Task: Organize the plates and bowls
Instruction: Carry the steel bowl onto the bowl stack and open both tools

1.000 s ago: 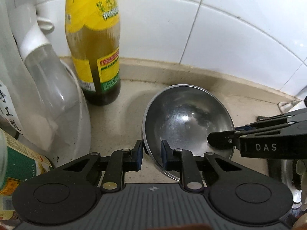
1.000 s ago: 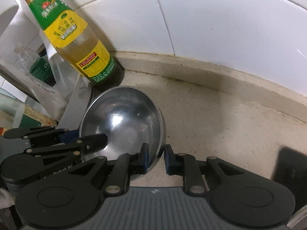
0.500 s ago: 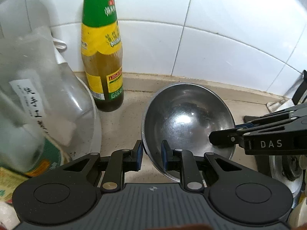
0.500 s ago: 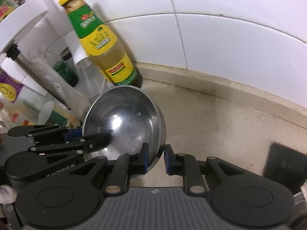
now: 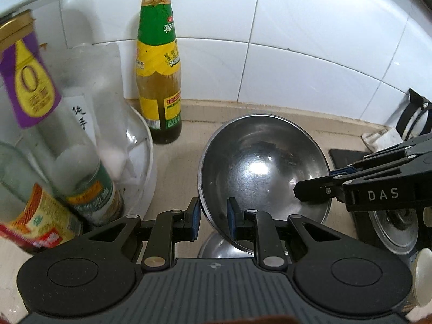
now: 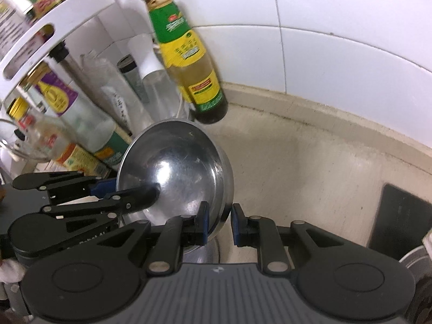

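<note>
**Steel bowl held between two pairs of tongs above the counter**

The left tongs were clenched on the near rim of a steel bowl, one blue pad inside the rim and one outside. The right tongs straddled the bowl's rim on the opposite side, with one pad against the inner wall and the other standing slightly off the outer wall; whether they truly pinched the metal could not be told from that view. The bowl was tilted, its hollow facing the left camera, and it hung above the beige counter rather than resting on it.

The left view alone showed a second steel bowl directly beneath the held one, partly hidden behind the tongs, and at the far right a stove grate. It also showed the right tongs reaching in from the right onto the rim.

The right view alone showed a white shelf rack at far left, crowded with blurred jars and bottles, and the left tongs entering from the left. Both views showed a sauce bottle with a yellow cap and green label standing against the white tiled wall, far left of the bowl
</note>
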A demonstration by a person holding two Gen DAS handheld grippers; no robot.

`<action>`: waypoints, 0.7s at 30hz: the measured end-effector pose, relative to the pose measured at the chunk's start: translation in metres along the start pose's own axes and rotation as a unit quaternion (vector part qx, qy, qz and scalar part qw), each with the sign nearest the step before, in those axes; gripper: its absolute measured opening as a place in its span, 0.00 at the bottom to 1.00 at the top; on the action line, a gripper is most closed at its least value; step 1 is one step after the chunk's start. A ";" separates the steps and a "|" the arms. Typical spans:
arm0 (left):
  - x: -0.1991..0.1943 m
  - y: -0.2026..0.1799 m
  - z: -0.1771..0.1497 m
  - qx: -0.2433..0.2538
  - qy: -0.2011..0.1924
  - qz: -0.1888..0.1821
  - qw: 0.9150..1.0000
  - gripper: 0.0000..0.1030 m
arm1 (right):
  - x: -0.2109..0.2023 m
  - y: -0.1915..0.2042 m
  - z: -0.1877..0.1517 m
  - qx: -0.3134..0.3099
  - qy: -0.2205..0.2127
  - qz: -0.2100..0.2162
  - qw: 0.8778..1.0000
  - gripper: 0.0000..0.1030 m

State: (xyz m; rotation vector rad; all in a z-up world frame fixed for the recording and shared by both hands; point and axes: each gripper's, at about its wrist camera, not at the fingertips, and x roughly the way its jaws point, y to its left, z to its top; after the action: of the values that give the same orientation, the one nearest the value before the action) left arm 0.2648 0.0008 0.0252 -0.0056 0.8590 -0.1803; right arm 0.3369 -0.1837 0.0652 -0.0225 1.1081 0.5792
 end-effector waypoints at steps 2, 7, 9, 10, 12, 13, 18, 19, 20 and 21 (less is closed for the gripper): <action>-0.007 0.001 -0.006 0.000 0.000 -0.002 1.000 0.26 | -0.003 0.003 -0.005 -0.001 0.002 0.001 1.000 0.18; -0.022 -0.001 -0.019 0.006 -0.001 -0.004 1.000 0.26 | -0.007 0.011 -0.018 0.001 0.010 0.004 1.000 0.18; -0.025 -0.001 -0.023 0.009 0.001 -0.005 1.000 0.26 | -0.008 0.014 -0.023 0.001 0.012 0.005 1.000 0.18; -0.027 0.000 -0.026 0.009 0.003 -0.005 1.000 0.26 | -0.009 0.016 -0.025 0.001 0.014 0.006 1.000 0.18; -0.030 0.000 -0.030 0.010 0.004 -0.006 1.000 0.26 | -0.010 0.019 -0.029 0.002 0.017 0.007 1.000 0.18; -0.032 0.000 -0.032 0.010 0.005 -0.006 1.000 0.26 | -0.010 0.020 -0.031 0.002 0.018 0.007 1.000 0.18; -0.034 0.000 -0.039 0.010 0.010 -0.011 1.000 0.27 | -0.008 0.024 -0.038 0.008 0.032 0.008 0.999 0.18; -0.034 0.000 -0.040 0.010 0.012 -0.012 1.000 0.27 | -0.006 0.024 -0.040 0.008 0.035 0.007 0.999 0.18; -0.033 0.000 -0.041 0.011 0.013 -0.012 1.000 0.27 | -0.005 0.024 -0.041 0.009 0.038 0.007 0.999 0.18; -0.032 0.000 -0.042 0.010 0.014 -0.013 1.000 0.27 | -0.004 0.024 -0.042 0.010 0.041 0.006 0.999 0.18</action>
State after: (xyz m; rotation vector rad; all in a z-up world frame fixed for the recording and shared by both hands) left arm 0.2124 0.0086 0.0221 0.0057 0.8861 -0.2135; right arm 0.2893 -0.1773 0.0555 -0.0217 1.1953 0.5821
